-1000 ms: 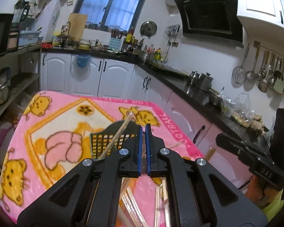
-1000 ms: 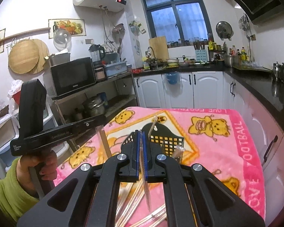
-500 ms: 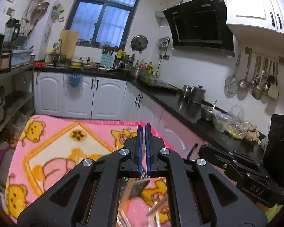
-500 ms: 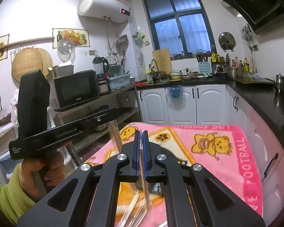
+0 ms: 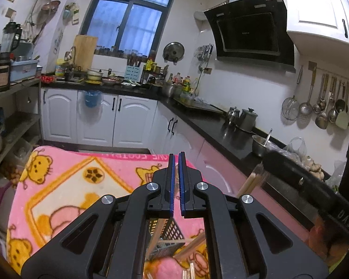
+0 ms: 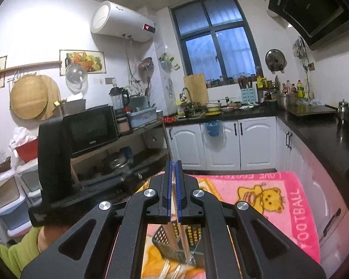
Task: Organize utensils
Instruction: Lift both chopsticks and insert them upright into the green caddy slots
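My left gripper (image 5: 176, 160) is shut with nothing visible between its blue pads, raised above the pink blanket (image 5: 65, 181). Below it I see a black mesh utensil basket (image 5: 167, 234) with wooden chopsticks (image 5: 193, 244) around it. My right gripper (image 6: 173, 167) is shut on a pair of chopsticks (image 6: 174, 230) that hang down between the pads toward the mesh basket (image 6: 174, 239). More chopsticks (image 6: 172, 269) lie on the blanket below. The right gripper's body and its held chopsticks (image 5: 251, 181) show at the right of the left wrist view.
The blanket-covered table has a black kitchen counter (image 5: 221, 125) to its right and a shelf rack with a microwave (image 6: 90, 130) to its left. White cabinets (image 6: 221, 144) stand beyond the far edge. The left handle (image 6: 55, 162) and hand are at the left.
Both grippers have risen and tilted up, so the basket and chopsticks dropped low in both views. The right gripper kept hold of its chopsticks.
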`<action>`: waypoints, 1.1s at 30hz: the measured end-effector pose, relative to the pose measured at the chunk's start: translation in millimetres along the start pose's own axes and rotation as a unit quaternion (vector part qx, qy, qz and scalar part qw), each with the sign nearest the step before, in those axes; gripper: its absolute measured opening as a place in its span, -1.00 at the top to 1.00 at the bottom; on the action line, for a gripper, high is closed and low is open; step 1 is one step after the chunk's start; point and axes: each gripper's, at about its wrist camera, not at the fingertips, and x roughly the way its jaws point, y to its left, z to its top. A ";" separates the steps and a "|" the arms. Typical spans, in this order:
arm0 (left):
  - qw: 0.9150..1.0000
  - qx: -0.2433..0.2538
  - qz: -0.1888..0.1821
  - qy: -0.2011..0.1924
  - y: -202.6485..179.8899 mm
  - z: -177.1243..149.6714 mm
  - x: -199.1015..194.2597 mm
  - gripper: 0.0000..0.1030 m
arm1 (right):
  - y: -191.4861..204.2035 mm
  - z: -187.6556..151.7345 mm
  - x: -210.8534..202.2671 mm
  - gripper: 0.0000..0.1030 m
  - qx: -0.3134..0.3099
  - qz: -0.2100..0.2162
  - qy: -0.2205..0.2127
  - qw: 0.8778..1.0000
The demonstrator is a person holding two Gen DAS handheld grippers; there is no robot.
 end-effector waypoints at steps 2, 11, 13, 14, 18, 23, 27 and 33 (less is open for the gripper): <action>1.000 0.001 0.000 -0.002 -0.7 1.3 3.6 0.98 | -3.8 4.1 4.9 0.93 0.003 -0.001 0.000 1.000; 1.000 -0.002 0.009 -0.005 6.7 -0.7 20.7 0.98 | -21.8 8.6 28.0 0.93 0.018 -0.014 0.001 1.000; 1.000 -0.002 0.011 -0.004 8.6 -1.9 24.5 0.98 | -25.1 6.5 33.5 0.93 0.017 -0.019 0.001 1.000; 1.000 -0.003 0.011 -0.005 8.9 -1.8 25.1 0.98 | -26.7 5.4 35.5 0.93 0.018 -0.020 0.002 1.000; 1.000 -0.012 0.010 -0.003 13.9 -5.8 33.6 0.98 | -34.5 2.1 47.7 0.93 0.023 -0.025 0.007 0.999; 1.000 -0.022 0.006 0.002 23.9 -14.2 44.3 0.98 | -42.8 -6.8 62.1 0.93 0.033 -0.031 0.013 0.999; 0.999 -0.032 0.000 0.011 32.6 -24.7 53.1 0.98 | -47.6 -13.7 71.1 0.93 0.037 -0.033 0.018 0.999; 0.999 -0.044 -0.003 0.027 41.5 -40.0 65.9 0.98 | -52.4 -27.2 87.5 0.93 0.037 -0.044 0.031 0.998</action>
